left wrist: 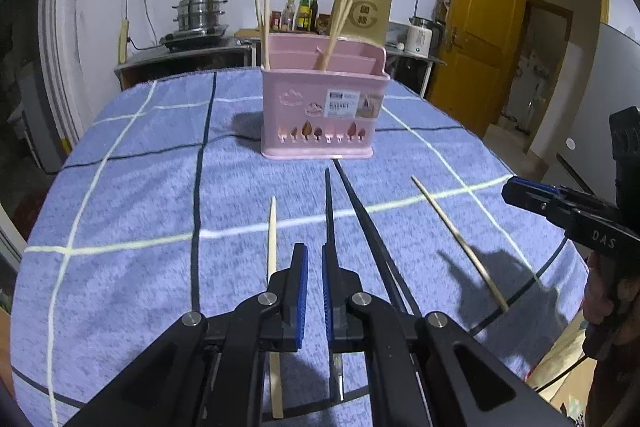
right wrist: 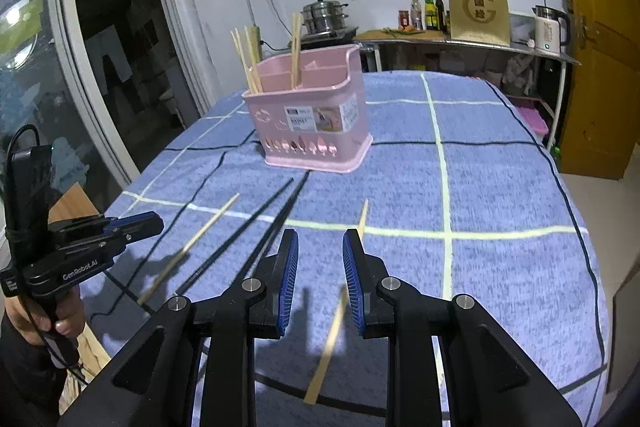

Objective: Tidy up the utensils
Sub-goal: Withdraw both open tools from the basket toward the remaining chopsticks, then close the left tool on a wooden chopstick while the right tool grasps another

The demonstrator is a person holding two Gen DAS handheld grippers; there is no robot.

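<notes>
A pink utensil basket (left wrist: 324, 107) (right wrist: 312, 123) stands on the blue checked tablecloth with wooden chopsticks (left wrist: 262, 27) (right wrist: 296, 47) upright in its compartments. On the cloth in front of it lie two black chopsticks (left wrist: 368, 227) (right wrist: 240, 235) side by side. A wooden chopstick (left wrist: 272, 239) lies left of them and another (left wrist: 460, 243) (right wrist: 334, 331) lies to the right. My left gripper (left wrist: 314, 251) (right wrist: 156, 223) is shut with nothing in it, low over the left wooden stick and the nearer black one. My right gripper (right wrist: 320, 235) (left wrist: 516, 191) hovers open, the right wooden chopstick lying on the cloth under its gap.
Behind the table a counter carries a steamer pot (right wrist: 324, 13), bottles (right wrist: 430, 9), a gold box (right wrist: 478, 11) and a white kettle (right wrist: 550, 27). A yellow door (left wrist: 484, 23) stands at the right. A hand (right wrist: 60, 323) holds the left gripper at the table's rounded near edge.
</notes>
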